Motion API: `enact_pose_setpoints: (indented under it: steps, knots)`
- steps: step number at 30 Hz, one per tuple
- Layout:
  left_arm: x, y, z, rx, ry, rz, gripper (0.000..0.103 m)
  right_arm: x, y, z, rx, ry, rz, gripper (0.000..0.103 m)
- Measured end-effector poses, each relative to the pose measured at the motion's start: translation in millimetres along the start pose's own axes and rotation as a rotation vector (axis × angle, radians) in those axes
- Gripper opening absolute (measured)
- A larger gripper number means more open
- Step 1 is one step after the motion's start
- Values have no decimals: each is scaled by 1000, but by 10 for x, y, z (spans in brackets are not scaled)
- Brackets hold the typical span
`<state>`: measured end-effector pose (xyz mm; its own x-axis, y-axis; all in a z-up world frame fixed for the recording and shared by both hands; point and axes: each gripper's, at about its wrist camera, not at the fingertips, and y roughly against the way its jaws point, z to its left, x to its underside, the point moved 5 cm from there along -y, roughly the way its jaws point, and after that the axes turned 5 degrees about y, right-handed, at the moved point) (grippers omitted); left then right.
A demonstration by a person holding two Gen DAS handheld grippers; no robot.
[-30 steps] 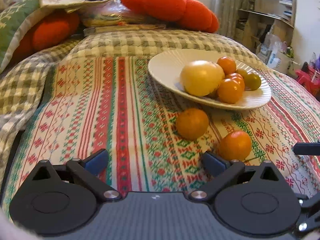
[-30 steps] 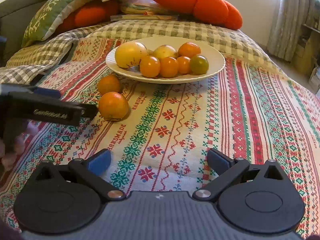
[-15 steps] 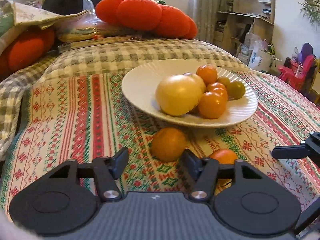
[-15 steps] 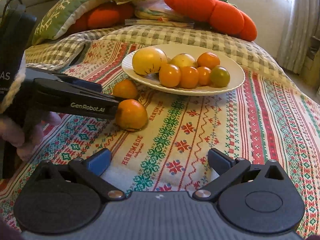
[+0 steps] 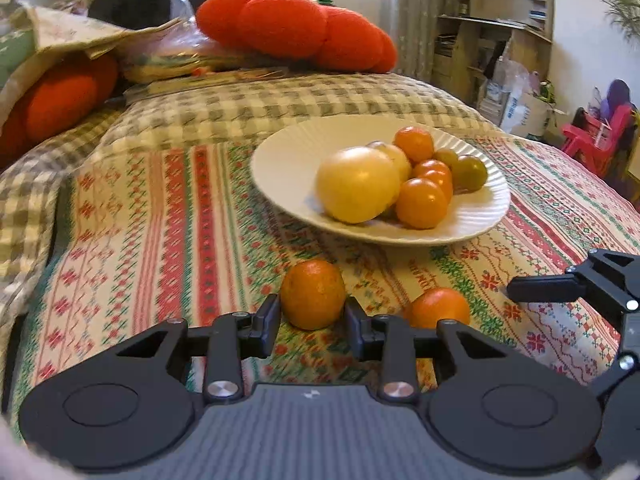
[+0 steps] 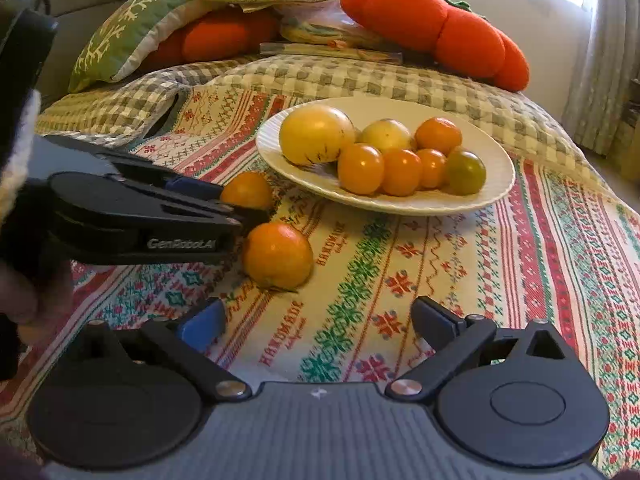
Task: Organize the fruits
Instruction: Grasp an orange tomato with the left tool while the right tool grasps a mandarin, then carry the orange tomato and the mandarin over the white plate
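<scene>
A small orange [image 5: 312, 294] lies on the patterned cloth in front of the white plate [image 5: 288, 168]. My left gripper [image 5: 312, 314] is closing, and its pads touch both sides of this orange. A second orange [image 5: 439, 312] lies just to its right. In the right wrist view this second orange [image 6: 278, 255] lies ahead and left of my right gripper [image 6: 316, 320], whose jaws stand wide, closing slightly, with only cloth between them. The plate [image 6: 496, 184] holds a large yellow fruit [image 6: 316, 135], several small orange fruits and a green one [image 6: 466, 172].
Orange pumpkin cushions [image 5: 296, 30], a green pillow [image 6: 132, 36] and papers lie at the far end of the checked cover. A shelf [image 5: 496, 52] and a red chair [image 5: 596, 140] stand to the right. A person's hand [image 6: 28, 300] holds the left gripper.
The left gripper's jaws have closed from wide apart onto the nearer orange. The right gripper has drifted slightly toward the fruit, jaws still wide.
</scene>
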<state>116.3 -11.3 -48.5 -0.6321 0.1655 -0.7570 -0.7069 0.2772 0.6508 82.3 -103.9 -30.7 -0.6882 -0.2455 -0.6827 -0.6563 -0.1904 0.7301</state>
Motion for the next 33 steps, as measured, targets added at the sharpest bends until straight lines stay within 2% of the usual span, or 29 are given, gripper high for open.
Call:
enact_pose_setpoints:
  steps: [4,9,17,23,33]
  knots:
    - [22,81,115,-14,41,23,26,-43,-31,16,0,3,-5,91]
    - [65,183,195,-28,69,35,25,-111,-39,29,-8,11,-14,72]
    - [92,301,277,-30,108,43,25,-175,-8,75,-18,29,-45,55]
    - [117,337,261,-27,116,51,25,-205,33,94,-38,33,-54,35]
    - [107,402,173,-6,114,56,25,-189,117,45,-58,0,-41,34]
